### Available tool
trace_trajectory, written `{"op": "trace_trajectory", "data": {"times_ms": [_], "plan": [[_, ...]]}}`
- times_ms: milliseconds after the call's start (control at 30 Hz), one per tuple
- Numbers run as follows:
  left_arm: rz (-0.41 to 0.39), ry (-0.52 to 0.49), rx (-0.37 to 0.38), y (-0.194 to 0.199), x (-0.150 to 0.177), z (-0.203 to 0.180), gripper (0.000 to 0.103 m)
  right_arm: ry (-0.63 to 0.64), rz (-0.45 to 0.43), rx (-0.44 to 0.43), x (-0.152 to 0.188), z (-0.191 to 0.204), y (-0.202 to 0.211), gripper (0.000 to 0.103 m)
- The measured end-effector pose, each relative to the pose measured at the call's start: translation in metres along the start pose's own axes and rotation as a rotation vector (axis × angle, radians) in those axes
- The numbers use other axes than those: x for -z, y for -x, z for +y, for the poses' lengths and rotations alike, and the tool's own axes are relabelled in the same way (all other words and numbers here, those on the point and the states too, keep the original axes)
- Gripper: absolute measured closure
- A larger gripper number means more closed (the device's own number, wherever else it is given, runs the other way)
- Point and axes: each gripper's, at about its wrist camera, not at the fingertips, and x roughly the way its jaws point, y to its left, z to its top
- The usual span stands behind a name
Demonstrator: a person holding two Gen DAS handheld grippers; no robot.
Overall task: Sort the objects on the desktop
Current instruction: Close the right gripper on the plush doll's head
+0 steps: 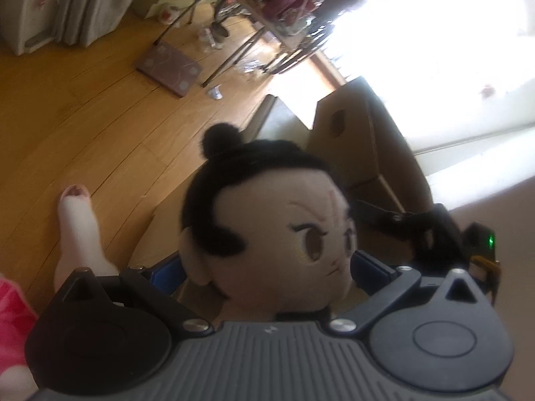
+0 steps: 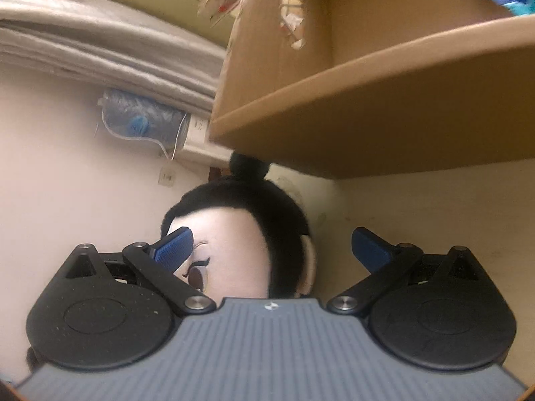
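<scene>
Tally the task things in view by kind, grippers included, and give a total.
Plush doll: 1
Cardboard box: 1
Grippers: 2, left closed on the doll, right open around its head
Total: 4

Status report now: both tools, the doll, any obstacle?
Left tool shut on plush doll, held up. Right tool open, fingers either side of the doll's head. Cardboard box close above doll.

Black-haired plush doll (image 1: 267, 240), topknot up, beside cardboard box (image 1: 364, 140)
</scene>
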Motion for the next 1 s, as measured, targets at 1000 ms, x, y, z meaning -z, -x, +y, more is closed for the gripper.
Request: {"op": "trace_trajectory", "data": {"times_ms": [1000], "plan": [[0.176,-0.388,-0.061,-0.033,0.078,-0.131,0.0,0.035,-0.014,0.025,0.08,-0.019,0.102,0.001]]}}
